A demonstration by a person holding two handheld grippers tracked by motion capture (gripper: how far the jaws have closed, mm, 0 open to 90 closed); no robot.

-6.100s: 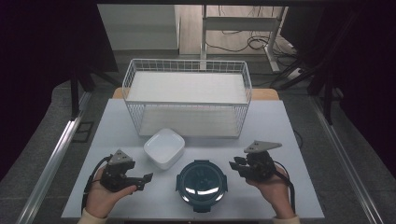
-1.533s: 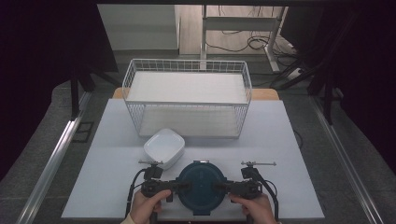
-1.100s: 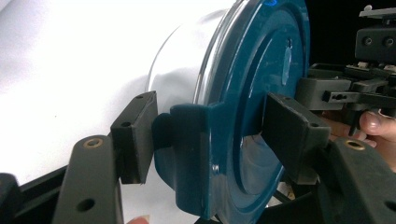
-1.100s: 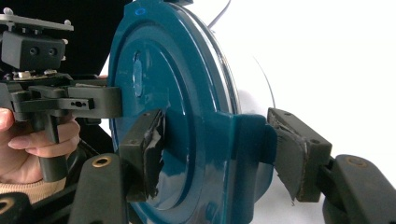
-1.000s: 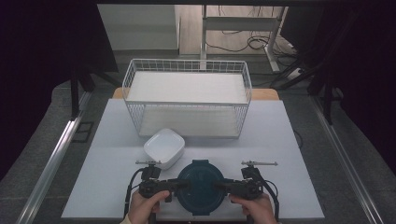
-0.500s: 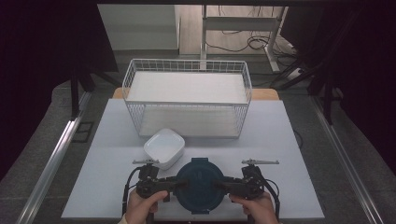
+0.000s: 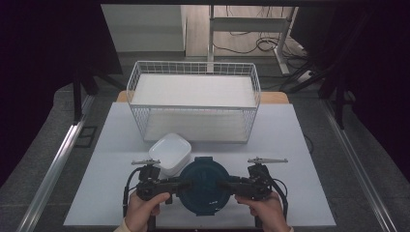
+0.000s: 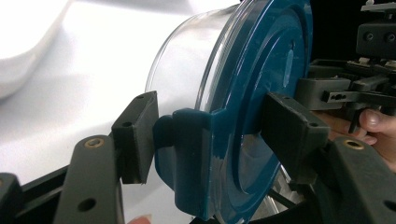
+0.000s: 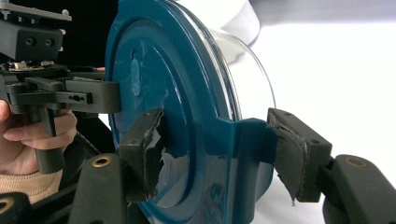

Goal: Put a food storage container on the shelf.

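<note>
So biggest thing first: one white surface (image 7: pixel 309 159), and at the back of it one white wire basket (image 7: pixel 193 99), sitting open-topped and looking empty as far as I can tell. Just in front of the basket, slightly left of centre, there's one white squarish container (image 7: pixel 169 152). Right next to it, toward the person, is one round clear container with a dark teal lid (image 7: pixel 204 186), near the front edge of the surface, dead centre between the two hands.

The relation that matters: the container sits squarely between the two tools, so neither hand is nearer. It's round, so there's no long axis to speak of; what counts is the line running left-right through its two side latch tabs. The left hand-held gripper (image 7: pixel 167 185) comes in from the left with its jaws straddling the left latch tab (image 8: pixel 187 140), one jaw on the lid face, one on the tab's outer side. Looks clamped or very close to it. The right hand-held gripper (image 7: pixel 239 185) mirrors that on the right latch tab (image 9: pixel 247 140), its worn pads pressed against lid and tab.

My guess is either a two-sided lift toward the basket, straight ahead, or popping both latches.

Count: two grippers, two containers, one basket.
</note>
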